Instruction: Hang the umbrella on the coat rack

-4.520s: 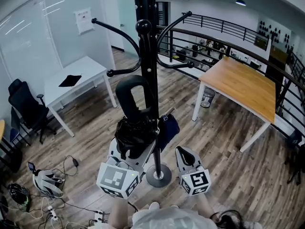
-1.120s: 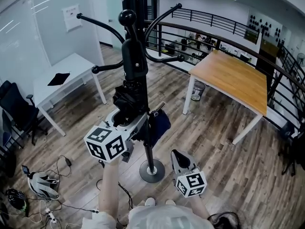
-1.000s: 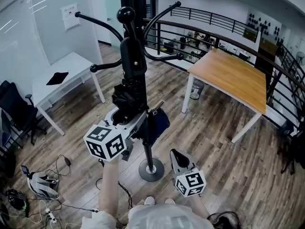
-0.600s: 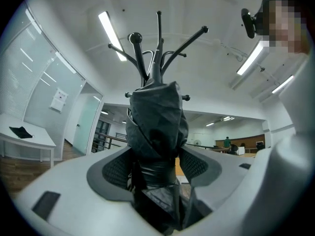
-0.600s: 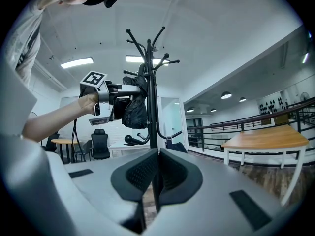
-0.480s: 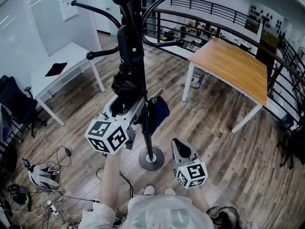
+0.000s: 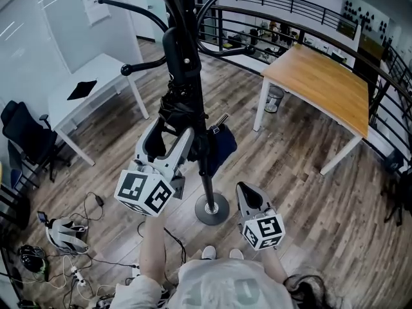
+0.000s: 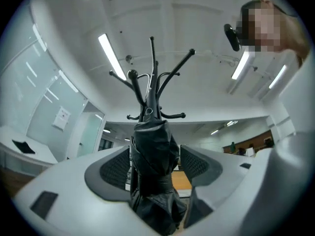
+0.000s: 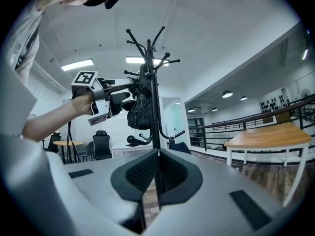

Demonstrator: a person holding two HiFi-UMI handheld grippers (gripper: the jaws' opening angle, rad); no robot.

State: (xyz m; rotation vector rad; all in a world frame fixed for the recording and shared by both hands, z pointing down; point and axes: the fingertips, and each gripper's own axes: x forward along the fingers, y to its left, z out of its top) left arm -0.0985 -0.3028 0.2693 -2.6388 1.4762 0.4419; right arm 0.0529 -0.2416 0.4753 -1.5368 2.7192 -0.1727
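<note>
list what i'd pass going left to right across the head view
black office chair → white table → left gripper, shut on the umbrella → coat rack base → right gripper → wooden table

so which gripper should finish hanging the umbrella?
Left. The left gripper is clamped on the umbrella, held up against the coat rack below its hooks. The right gripper is shut, empty and low.
</note>
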